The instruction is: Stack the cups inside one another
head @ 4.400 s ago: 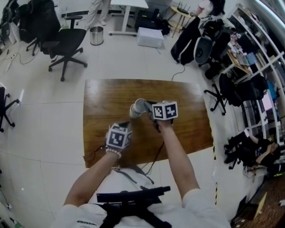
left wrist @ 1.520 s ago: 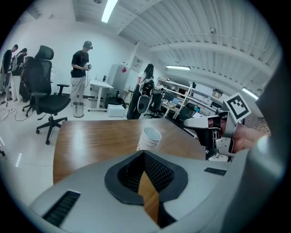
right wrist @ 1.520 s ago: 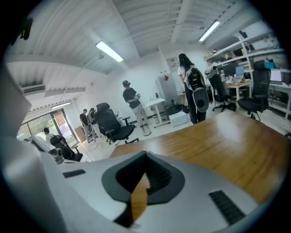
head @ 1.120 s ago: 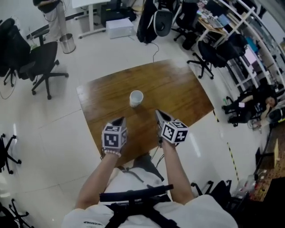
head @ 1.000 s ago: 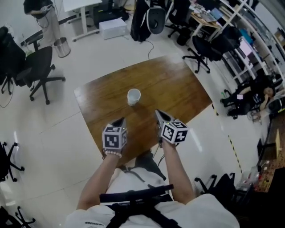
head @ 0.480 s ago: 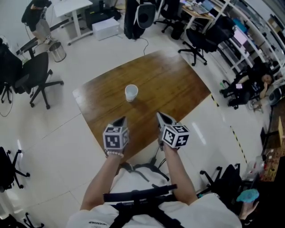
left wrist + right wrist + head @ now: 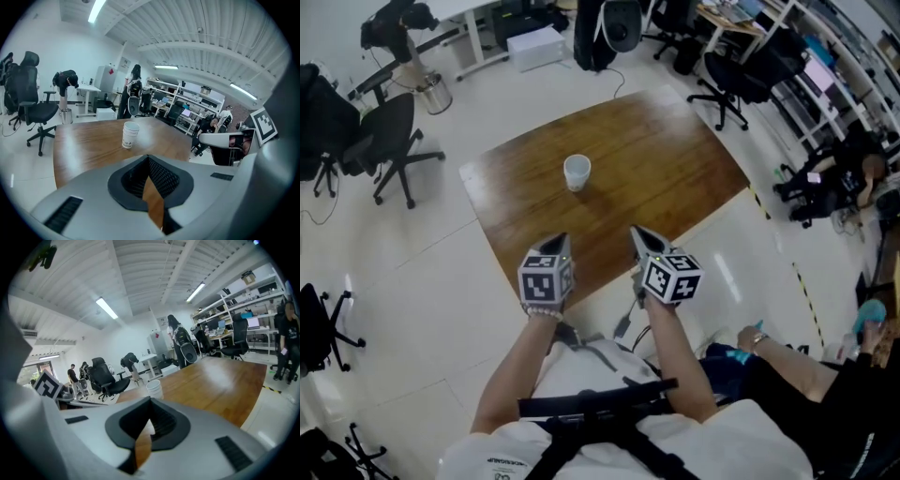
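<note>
so left claw (image 7: 557, 242) and right claw (image 7: 639, 234) both clenched empty at the wooden counter (image 7: 675, 159) edge, cups (image 7: 577, 172) well ahead, office chair (image 7: 394, 127) further left

Downward head view and low gripper views share the table (image 7: 675, 159).
</note>
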